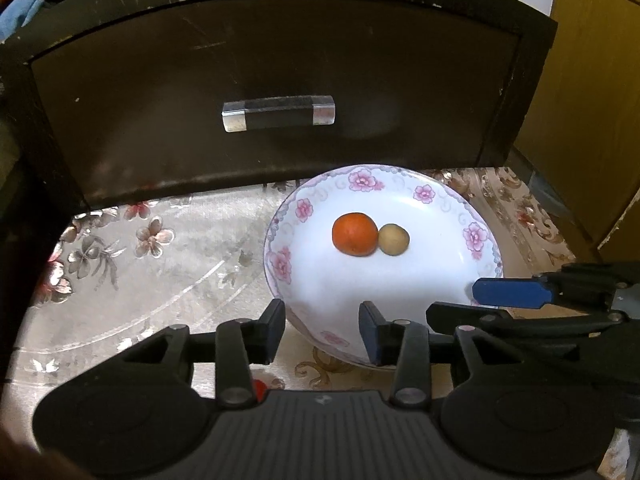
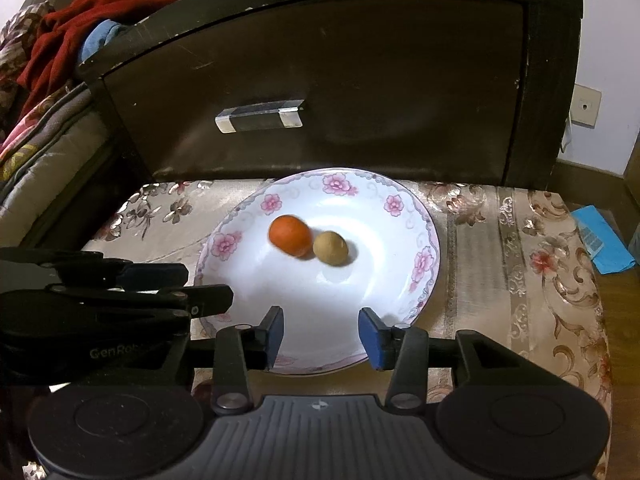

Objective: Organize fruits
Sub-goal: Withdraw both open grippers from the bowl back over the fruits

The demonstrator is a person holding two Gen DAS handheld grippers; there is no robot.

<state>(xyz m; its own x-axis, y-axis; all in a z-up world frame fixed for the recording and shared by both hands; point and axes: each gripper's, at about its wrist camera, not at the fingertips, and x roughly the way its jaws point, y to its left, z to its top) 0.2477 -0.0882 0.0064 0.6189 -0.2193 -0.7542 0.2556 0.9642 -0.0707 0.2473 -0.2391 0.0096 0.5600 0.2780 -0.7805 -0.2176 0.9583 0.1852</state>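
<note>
A white plate with pink flowers on its rim (image 1: pixel 424 194) (image 2: pixel 394 204) sits on a floral tablecloth. On it an orange tangerine (image 1: pixel 354 234) (image 2: pixel 290 235) touches a smaller tan round fruit (image 1: pixel 393 239) (image 2: pixel 330 248) to its right. My left gripper (image 1: pixel 322 330) is open and empty at the plate's near left rim. My right gripper (image 2: pixel 321 334) is open and empty over the plate's near rim. Each gripper shows in the other's view: the right one (image 1: pixel 516 304) at the plate's right edge, the left one (image 2: pixel 192 286) at its left edge.
A dark wooden drawer front (image 1: pixel 280 80) (image 2: pixel 320 80) with a clear bar handle (image 1: pixel 278 113) (image 2: pixel 259 116) stands right behind the plate. Red and blue cloth (image 2: pixel 76 28) lies on a sofa at the left. A blue packet (image 2: pixel 602 240) lies on the floor at the right.
</note>
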